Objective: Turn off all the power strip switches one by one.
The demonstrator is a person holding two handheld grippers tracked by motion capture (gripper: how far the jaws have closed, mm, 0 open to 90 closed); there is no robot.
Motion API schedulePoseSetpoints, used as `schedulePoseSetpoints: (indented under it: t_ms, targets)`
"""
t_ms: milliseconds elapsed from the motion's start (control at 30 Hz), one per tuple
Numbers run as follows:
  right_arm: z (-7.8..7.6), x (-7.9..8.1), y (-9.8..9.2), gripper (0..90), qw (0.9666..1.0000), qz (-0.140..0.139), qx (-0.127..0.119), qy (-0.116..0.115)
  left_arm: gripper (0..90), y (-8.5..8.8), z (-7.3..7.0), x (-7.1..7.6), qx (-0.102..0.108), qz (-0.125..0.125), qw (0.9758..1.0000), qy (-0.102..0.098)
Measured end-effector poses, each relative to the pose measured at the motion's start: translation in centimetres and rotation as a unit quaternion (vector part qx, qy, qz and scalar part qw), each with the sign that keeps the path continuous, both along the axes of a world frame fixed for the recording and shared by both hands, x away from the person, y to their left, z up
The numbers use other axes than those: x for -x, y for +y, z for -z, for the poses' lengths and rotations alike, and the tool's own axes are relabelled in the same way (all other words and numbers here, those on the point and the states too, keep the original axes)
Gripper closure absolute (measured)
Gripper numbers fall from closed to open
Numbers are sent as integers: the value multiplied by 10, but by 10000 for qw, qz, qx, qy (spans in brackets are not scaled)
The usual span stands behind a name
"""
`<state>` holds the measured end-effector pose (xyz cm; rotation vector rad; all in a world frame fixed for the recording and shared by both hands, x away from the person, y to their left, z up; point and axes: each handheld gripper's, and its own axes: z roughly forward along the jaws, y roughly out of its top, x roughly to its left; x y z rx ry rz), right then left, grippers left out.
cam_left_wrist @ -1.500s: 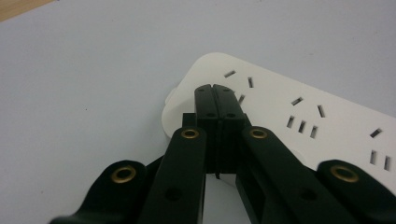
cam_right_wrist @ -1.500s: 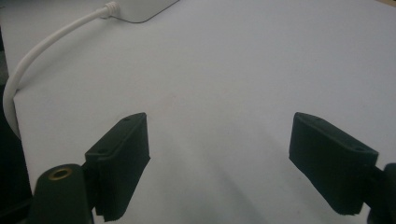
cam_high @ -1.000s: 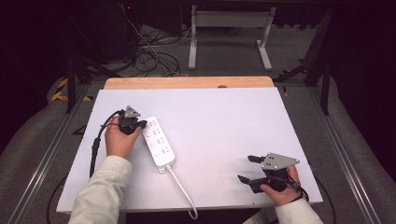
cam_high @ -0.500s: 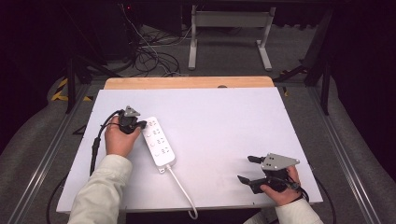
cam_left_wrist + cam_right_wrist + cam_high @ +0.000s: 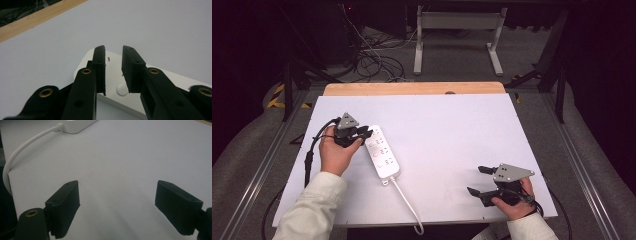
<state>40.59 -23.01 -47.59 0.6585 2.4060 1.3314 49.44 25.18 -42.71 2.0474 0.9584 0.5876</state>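
Item: power strip (image 5: 382,152), flat on bench (image 5: 462,130). Left claw (image 5: 363,133) just opening, nothing gripped, above its far end; lift off straight. Right claw (image 5: 478,180) apart, idle.

The high view looked forward and down; both gripper views skimmed close over the white tabletop (image 5: 452,130), sharing the power strip (image 5: 382,156).

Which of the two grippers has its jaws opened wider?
The right gripper, near the table's front edge: its jaws stand far apart over bare table. The left gripper, above the power strip, shows a narrow gap.
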Motion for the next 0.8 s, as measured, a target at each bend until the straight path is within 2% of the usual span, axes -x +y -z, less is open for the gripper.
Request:
schedulePoseSetpoints:
  t_ms: [100, 233, 433, 567, 733, 800]
  targets:
    - [-1, 0, 0, 202, 10000, 5, -6, -10, 636, 1, -8, 13, 131, 58, 9997, -181]
    - [-1, 1, 1, 199, 10000, -3, 6, -5, 536, 3, -16, 30, 353, 207, 9987, -317]
    - [0, 0, 1, 198, 10000, -4, -7, -5, 469, 8, -22, 53, 639, 470, 9961, -380]
    - [0, 0, 1, 198, 10000, -3, -15, -2, 365, 13, -20, 66, 782, 593, 9942, -437]
    - [-1, 2, 0, 196, 10000, 10, -29, -13, 275, 22, -10, 79, 1072, 691, 9910, -400]
    - [-1, 2, 0, 196, 10000, 16, -20, -19, 254, 26, -5, 84, 1038, 694, 9912, -448]
